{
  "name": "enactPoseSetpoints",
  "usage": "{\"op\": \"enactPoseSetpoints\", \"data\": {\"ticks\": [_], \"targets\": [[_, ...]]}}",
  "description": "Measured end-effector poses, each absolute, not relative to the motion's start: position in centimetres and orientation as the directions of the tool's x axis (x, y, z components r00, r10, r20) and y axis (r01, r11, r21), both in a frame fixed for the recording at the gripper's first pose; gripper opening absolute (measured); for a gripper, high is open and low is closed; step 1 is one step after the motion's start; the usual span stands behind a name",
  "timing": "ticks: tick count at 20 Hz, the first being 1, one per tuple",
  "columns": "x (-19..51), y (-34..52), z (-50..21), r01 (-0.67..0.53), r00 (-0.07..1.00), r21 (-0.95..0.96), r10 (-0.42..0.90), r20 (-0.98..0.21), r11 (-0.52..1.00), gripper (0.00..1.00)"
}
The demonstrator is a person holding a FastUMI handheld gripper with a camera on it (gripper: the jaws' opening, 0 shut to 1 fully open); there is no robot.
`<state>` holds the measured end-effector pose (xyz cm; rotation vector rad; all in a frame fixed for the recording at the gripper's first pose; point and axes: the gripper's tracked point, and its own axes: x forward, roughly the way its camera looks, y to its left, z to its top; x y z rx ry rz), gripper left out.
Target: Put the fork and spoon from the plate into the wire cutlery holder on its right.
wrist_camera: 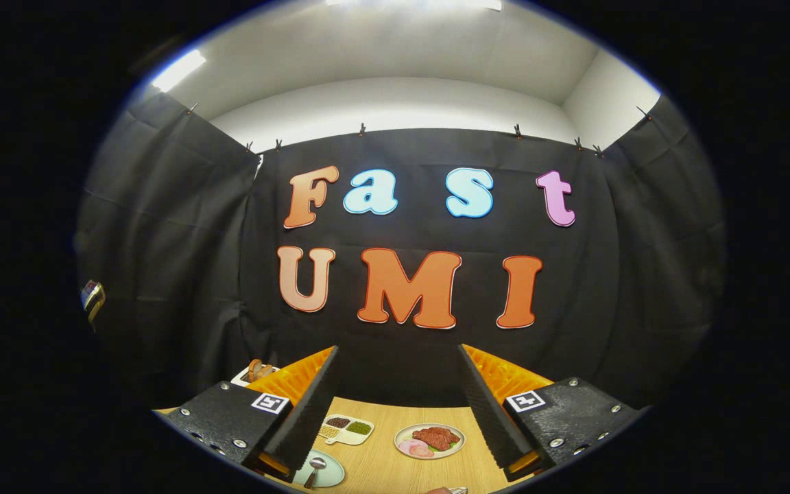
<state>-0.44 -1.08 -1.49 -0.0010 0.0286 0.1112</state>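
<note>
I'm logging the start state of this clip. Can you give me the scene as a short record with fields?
gripper: open, fingers wide apart, holding nothing, raised above the table
table: light wood
between fingers: plate of meat and ham slices
near left finger: divided dish of beans; pale plate with spoon on it
behind left finger: white dish with bread
fork: cannot tell
wire cutlery holder: cannot tell
task progress: spoon not yet picked up

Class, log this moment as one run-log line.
gripper: open, holding nothing | pale round plate with spoon: on wooden table, near one finger | phase: approach not begun
</note>
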Motion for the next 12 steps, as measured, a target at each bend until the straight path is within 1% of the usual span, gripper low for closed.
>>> {"op": "enactPoseSetpoints", "data": {"ticks": [5, 12], "targets": [[-0.2, -1.3, -2.9, -0.156, 0.986, 0.037, 0.158, -0.050, 0.987, 0.99], [0.0, 3.5, -9.0, -0.218, 0.948, 0.104, 0.236, -0.215, 0.970, 0.99]]}}
